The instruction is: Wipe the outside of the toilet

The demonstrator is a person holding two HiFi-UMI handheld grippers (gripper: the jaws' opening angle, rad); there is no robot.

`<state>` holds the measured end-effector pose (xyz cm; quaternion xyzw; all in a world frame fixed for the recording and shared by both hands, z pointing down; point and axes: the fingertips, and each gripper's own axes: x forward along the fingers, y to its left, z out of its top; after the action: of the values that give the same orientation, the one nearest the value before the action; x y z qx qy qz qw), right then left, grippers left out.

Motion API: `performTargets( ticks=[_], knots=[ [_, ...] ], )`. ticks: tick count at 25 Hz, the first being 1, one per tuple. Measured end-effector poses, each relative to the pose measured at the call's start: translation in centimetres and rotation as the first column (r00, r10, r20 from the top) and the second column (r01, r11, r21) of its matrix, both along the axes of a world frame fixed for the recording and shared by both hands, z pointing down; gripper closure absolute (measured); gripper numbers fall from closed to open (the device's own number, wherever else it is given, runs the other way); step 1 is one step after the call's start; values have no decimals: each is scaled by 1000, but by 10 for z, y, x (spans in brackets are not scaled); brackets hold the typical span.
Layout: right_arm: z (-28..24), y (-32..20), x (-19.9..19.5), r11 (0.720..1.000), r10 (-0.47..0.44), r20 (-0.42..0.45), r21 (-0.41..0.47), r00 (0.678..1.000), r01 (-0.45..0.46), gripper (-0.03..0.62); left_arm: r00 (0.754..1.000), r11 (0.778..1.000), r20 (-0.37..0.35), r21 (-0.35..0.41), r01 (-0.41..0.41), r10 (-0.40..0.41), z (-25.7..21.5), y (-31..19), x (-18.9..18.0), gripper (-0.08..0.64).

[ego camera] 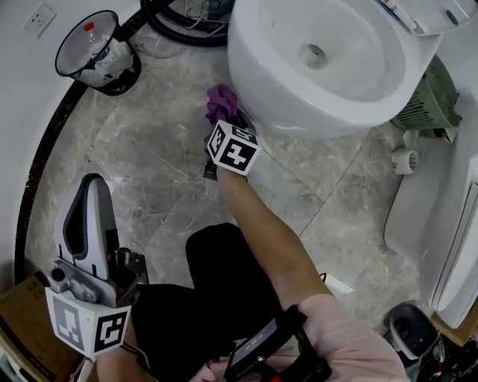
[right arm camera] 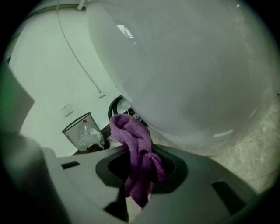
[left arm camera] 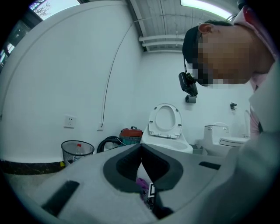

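The white toilet (ego camera: 328, 67) fills the top of the head view, lid up; its outer bowl wall (right arm camera: 192, 74) looms close in the right gripper view. My right gripper (ego camera: 224, 119) is shut on a purple cloth (ego camera: 221, 102), and the bunched cloth (right arm camera: 133, 148) sits just under the bowl's lower front-left side, touching or nearly touching it. My left gripper (ego camera: 88, 224) hangs at the lower left, well away from the toilet, jaws shut with nothing between them (left arm camera: 141, 151).
A black mesh waste bin (ego camera: 97, 52) with a bottle stands at the top left by the wall. A dark hose (ego camera: 179, 22) lies behind the toilet. A green basket (ego camera: 429, 101) and another white fixture (ego camera: 448, 224) are to the right. The person's knee (ego camera: 224, 276) is below.
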<state>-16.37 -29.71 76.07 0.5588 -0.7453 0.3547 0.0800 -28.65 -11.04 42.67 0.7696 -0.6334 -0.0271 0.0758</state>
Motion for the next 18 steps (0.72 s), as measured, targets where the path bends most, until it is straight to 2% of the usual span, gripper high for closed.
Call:
performTargets(
  ticks=[3, 5, 11, 18],
  knots=[
    [4, -10, 13, 994, 93, 95, -62, 991, -88, 494, 1000, 1000, -17, -4, -14, 13, 3, -5, 1, 551],
    [8, -9, 16, 991, 116, 128, -88, 985, -105, 494, 1000, 1000, -17, 1, -25, 25, 2, -7, 3, 551],
    [5, 5, 30, 995, 95, 97, -51, 991, -91, 497, 999, 999, -25, 12, -46, 46, 3, -12, 11, 552],
    [0, 21, 47, 999, 35, 34, -27, 999, -34, 499, 997, 997, -26, 27, -67, 68, -2, -16, 25, 552]
  ],
)
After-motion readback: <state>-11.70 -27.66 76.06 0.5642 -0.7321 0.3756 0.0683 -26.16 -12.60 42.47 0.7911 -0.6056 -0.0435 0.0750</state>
